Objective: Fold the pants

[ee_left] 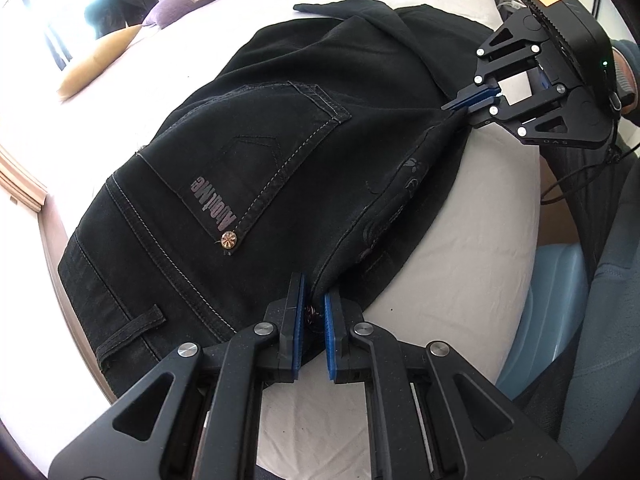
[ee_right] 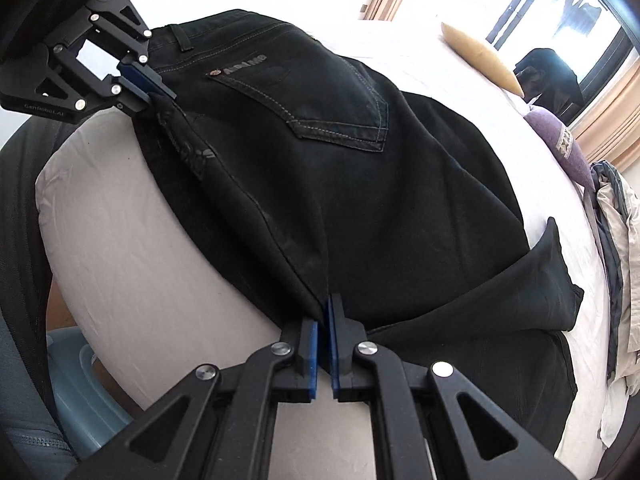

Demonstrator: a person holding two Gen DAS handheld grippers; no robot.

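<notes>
Black jeans (ee_left: 280,128) lie on a white bed, back pocket up, with a printed logo and a copper rivet on the pocket. My left gripper (ee_left: 314,304) is shut on the waistband edge of the pants at the near side. My right gripper (ee_left: 466,106) is shut on the same folded edge further along, near the bed's edge. In the right wrist view the right gripper (ee_right: 324,320) pinches the dark fabric (ee_right: 340,180), and the left gripper (ee_right: 158,88) shows at top left, clamped on the waist end. The pant legs trail toward the far right.
The white bed sheet (ee_left: 472,240) curves off at the near edge. A tan cushion (ee_left: 96,60) and a purple pillow (ee_left: 192,0) lie by the window. A blue plastic tub (ee_left: 560,300) stands on the floor. Loose clothes (ee_right: 616,240) are piled at the bed's right.
</notes>
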